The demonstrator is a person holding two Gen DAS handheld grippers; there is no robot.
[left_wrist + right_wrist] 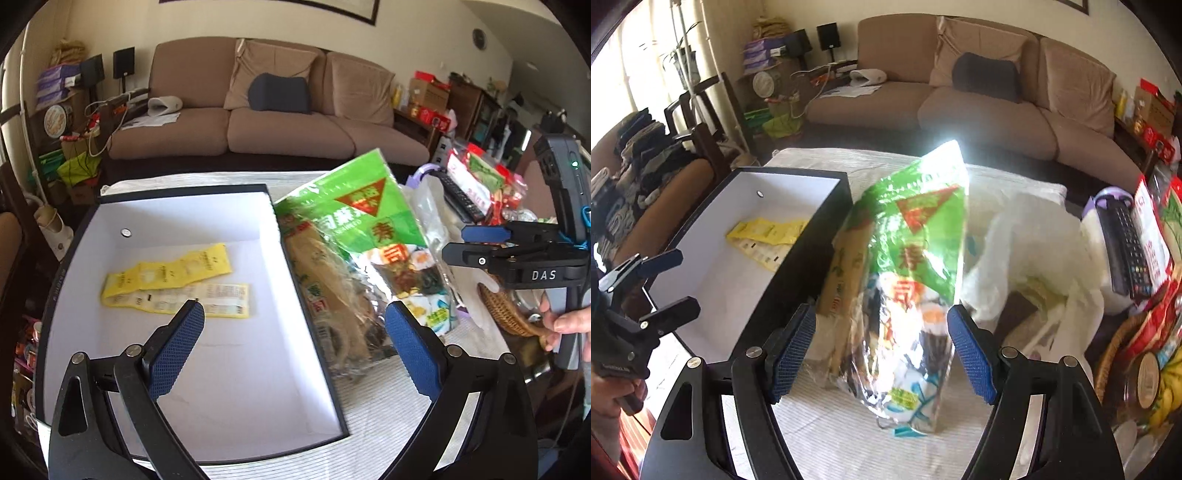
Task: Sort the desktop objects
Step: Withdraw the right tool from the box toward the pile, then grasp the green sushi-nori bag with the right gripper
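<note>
A green sushi-seaweed bag leans upright against the right wall of a dark box with a white inside. Yellow packets lie flat on the box floor. My left gripper is open above the box's right wall, one finger over the box and one near the bag's lower end; it appears at the left edge of the right wrist view. My right gripper is open, and the bag stands beyond its fingers, untouched. From the left wrist it shows to the right of the bag, in a hand.
A crumpled white plastic bag lies right of the green bag. Further right are a black remote control, red snack packs, a wicker basket and a jar. A brown sofa stands beyond the table.
</note>
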